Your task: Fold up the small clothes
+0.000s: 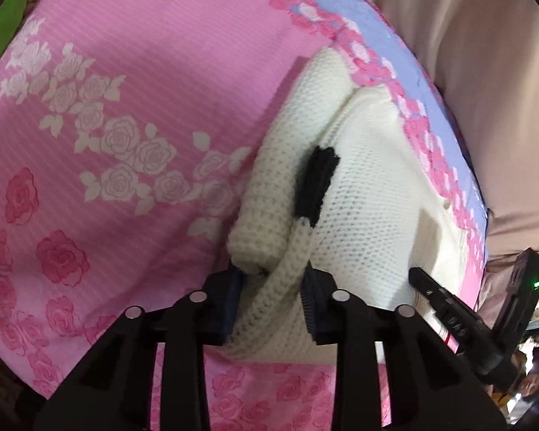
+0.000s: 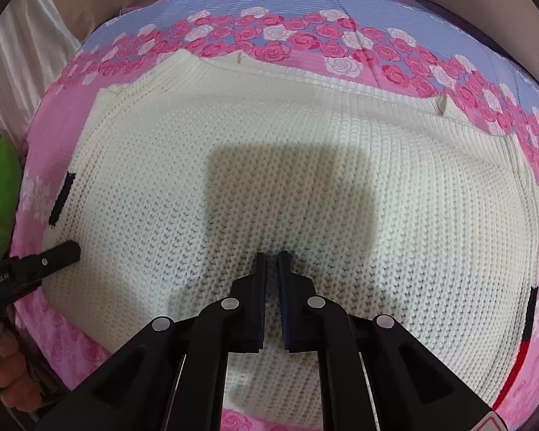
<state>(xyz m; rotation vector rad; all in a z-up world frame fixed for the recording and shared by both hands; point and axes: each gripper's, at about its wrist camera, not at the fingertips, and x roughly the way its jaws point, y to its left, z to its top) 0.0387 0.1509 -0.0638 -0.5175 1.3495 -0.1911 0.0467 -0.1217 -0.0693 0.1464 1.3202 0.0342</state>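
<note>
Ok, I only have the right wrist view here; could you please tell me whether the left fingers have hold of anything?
Observer: Yes, the left gripper has its fingers closed on a fold of the cream sweater.
Operator: Thank you. What lies just ahead of that grip?
Observer: A bunched sleeve lies along the sweater's side, right beside the black patch.
</note>
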